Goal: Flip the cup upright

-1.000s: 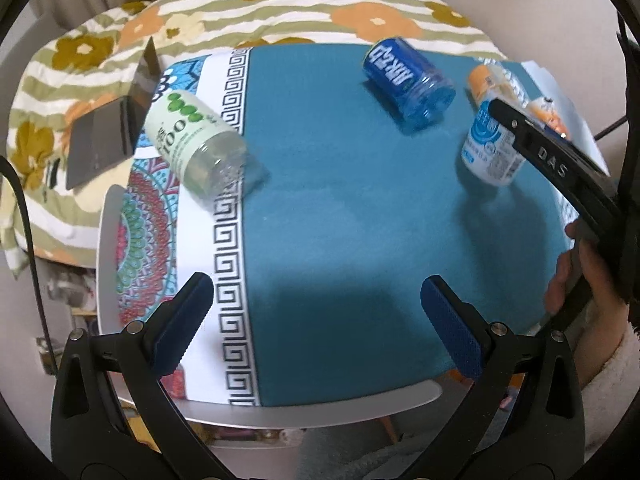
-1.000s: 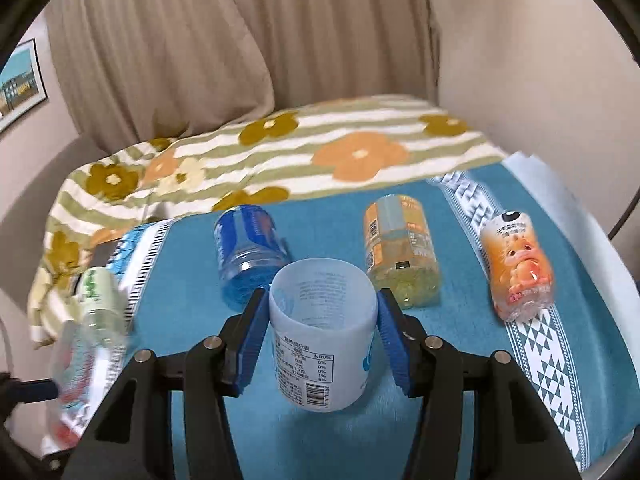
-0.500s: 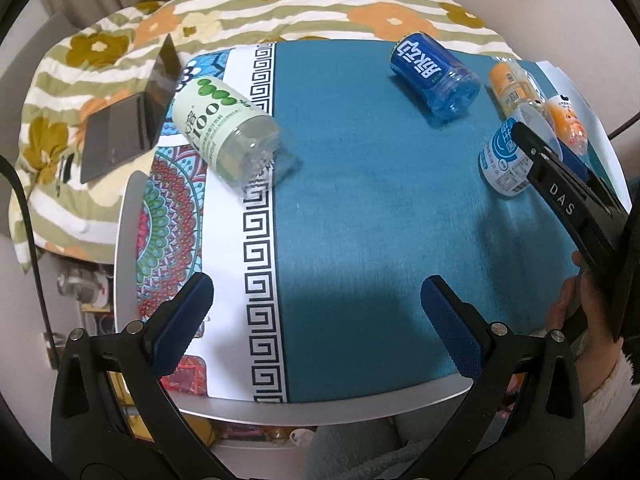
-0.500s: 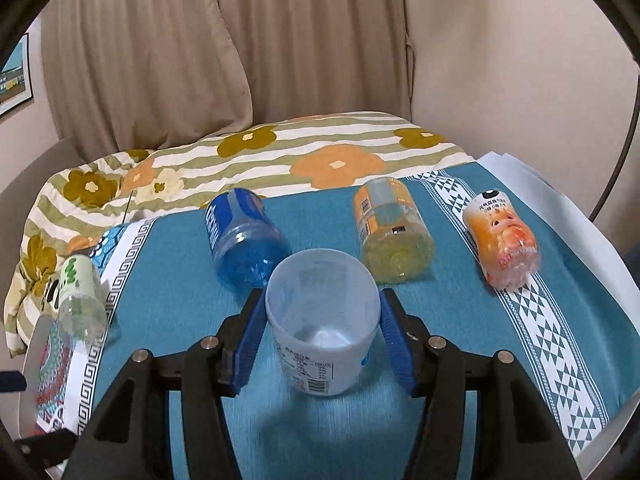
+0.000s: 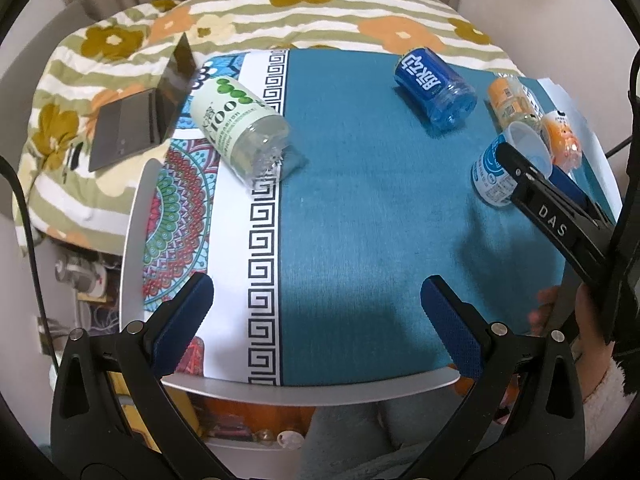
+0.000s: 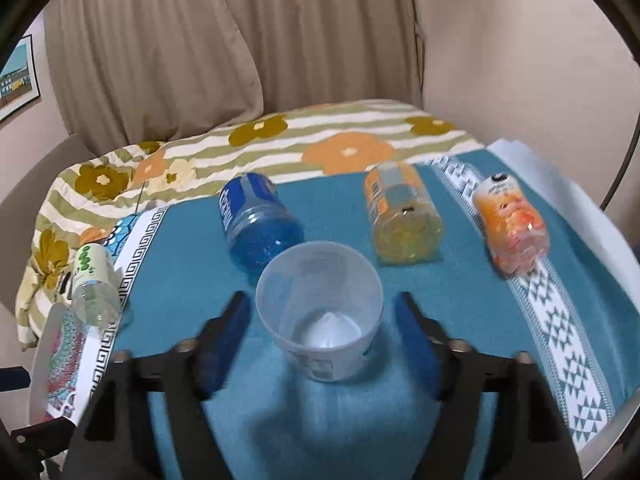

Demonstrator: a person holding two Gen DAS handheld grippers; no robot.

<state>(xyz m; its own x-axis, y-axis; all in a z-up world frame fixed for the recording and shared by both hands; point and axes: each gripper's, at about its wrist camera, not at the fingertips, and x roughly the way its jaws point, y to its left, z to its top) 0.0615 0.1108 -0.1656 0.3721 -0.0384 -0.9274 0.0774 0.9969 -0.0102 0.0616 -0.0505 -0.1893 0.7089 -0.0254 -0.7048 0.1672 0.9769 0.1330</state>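
Observation:
A white translucent cup (image 6: 320,312) with a printed label stands upright, mouth up, on the teal tablecloth (image 6: 460,300). My right gripper (image 6: 320,344) is open around it, its blue pads (image 6: 224,340) apart from the cup's sides. The left wrist view shows the same cup (image 5: 508,164) at the far right, partly behind the right gripper's black finger (image 5: 552,216). My left gripper (image 5: 316,320) is open and empty above the table's near edge.
Four cups lie on their sides: a green-labelled one (image 5: 236,132) at the left, a blue one (image 6: 256,224), a yellow-orange one (image 6: 404,216) and an orange one (image 6: 512,224). A laptop (image 5: 140,120) rests on the flowered blanket (image 6: 280,148) behind.
My right gripper tipped the cup from tilted to upright, set it on the cloth and opened, letting go. The left gripper drew back slightly.

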